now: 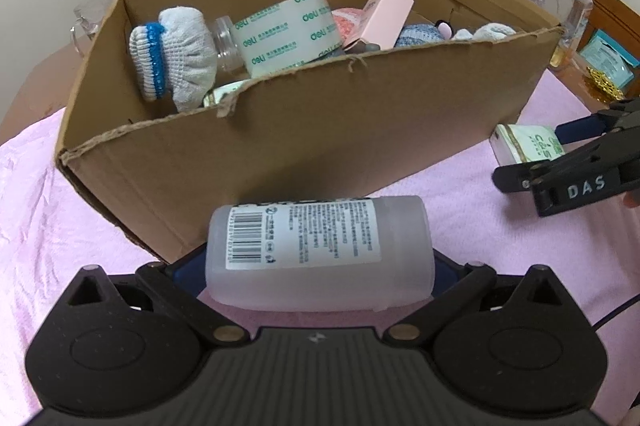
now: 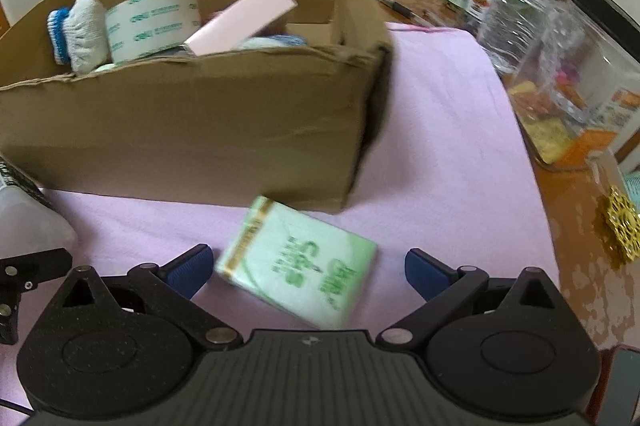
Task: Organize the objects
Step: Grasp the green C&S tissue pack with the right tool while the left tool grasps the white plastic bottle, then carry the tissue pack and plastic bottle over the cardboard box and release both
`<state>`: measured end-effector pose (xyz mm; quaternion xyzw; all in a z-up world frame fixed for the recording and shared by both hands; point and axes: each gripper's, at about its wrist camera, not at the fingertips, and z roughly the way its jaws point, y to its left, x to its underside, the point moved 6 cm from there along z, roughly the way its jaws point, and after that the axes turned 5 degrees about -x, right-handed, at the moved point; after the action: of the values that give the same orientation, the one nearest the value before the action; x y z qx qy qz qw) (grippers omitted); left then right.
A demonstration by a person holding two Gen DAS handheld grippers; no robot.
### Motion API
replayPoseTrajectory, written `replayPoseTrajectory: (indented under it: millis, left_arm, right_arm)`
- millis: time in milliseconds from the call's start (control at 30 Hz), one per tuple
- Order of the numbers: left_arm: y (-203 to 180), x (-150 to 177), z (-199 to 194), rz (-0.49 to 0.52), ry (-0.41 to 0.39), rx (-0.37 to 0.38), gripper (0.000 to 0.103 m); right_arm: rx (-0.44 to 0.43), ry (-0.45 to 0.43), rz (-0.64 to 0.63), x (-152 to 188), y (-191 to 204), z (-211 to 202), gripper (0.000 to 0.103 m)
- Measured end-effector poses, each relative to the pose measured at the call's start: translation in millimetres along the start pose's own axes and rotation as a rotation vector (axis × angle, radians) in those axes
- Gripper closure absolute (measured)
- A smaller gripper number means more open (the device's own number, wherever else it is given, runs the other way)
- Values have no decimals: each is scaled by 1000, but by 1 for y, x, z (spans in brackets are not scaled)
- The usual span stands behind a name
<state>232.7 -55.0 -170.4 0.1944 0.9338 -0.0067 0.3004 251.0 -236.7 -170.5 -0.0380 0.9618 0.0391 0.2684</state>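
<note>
Bottle, the frosted one with a white label, lies sideways in our left gripper, whose jaws are closed on its two ends. We hold it low, just in front of the cardboard box, probably so it can go up over the torn front wall to join the tape roll and gloves. Our right gripper stands wide apart around the green tissue pack on the pink cloth; one pad looks close to it, but nothing is gripped.

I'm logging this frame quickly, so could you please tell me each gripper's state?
Left gripper: shut on the frosted bottle.
Right gripper: open, around the green tissue pack, not gripping.
</note>
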Motion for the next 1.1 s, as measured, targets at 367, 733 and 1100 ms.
replayPoseTrajectory:
  millis: [367, 733, 1100]
  left_arm:
    - [-4, 3, -2, 1, -18, 13, 17]
    - [-2, -2, -3, -23, -14, 29, 20]
    - [-3, -23, -52, 41, 22, 143, 20]
  right_arm:
    - [-9, -9, 38, -4, 3, -3, 12]
    - [-12, 29, -7, -3, 3, -12, 29]
    - [-147, 32, -72, -22, 3, -63, 29]
